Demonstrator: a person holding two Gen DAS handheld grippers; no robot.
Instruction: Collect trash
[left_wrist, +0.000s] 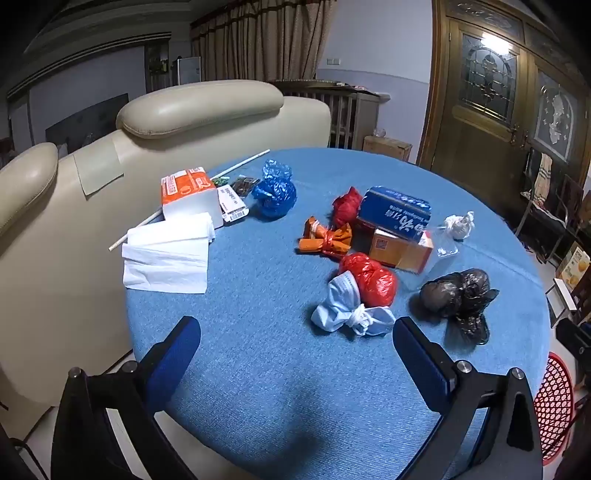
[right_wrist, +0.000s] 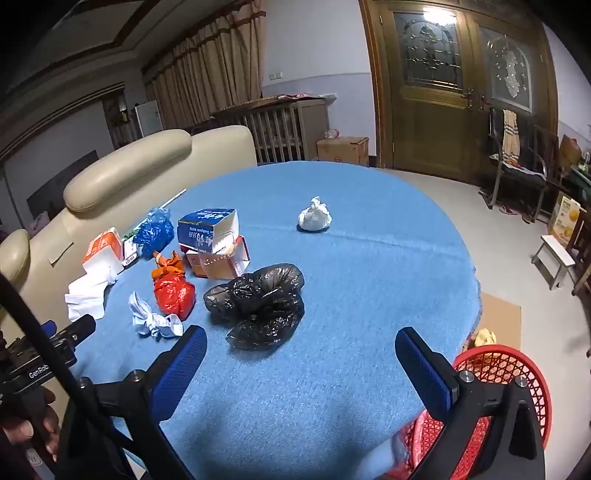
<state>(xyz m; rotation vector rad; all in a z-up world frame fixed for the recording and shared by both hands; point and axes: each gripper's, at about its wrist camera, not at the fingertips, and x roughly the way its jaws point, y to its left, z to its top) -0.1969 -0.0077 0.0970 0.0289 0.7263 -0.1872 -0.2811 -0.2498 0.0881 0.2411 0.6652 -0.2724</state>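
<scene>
Trash lies on a round blue table (left_wrist: 280, 369) (right_wrist: 369, 258): a black bag (left_wrist: 458, 295) (right_wrist: 258, 302), a red bag (left_wrist: 369, 278) (right_wrist: 173, 293), a pale blue and white wad (left_wrist: 347, 310) (right_wrist: 153, 319), an orange wrapper (left_wrist: 325, 238) (right_wrist: 168, 266), a blue bag (left_wrist: 273, 192) (right_wrist: 155, 229), a white wad (left_wrist: 458, 225) (right_wrist: 314, 218), blue and orange boxes (left_wrist: 397, 229) (right_wrist: 214, 242) and white tissue (left_wrist: 168, 254) (right_wrist: 88, 291). My left gripper (left_wrist: 295, 354) is open and empty, short of the pale wad. My right gripper (right_wrist: 301, 363) is open and empty, short of the black bag.
A red mesh basket (right_wrist: 495, 369) (left_wrist: 554, 406) stands beside the table at the lower right. A cream sofa (left_wrist: 110, 166) (right_wrist: 122, 184) backs the table's left side. A small stool (right_wrist: 554, 258), chairs and cardboard boxes stand on the floor to the right.
</scene>
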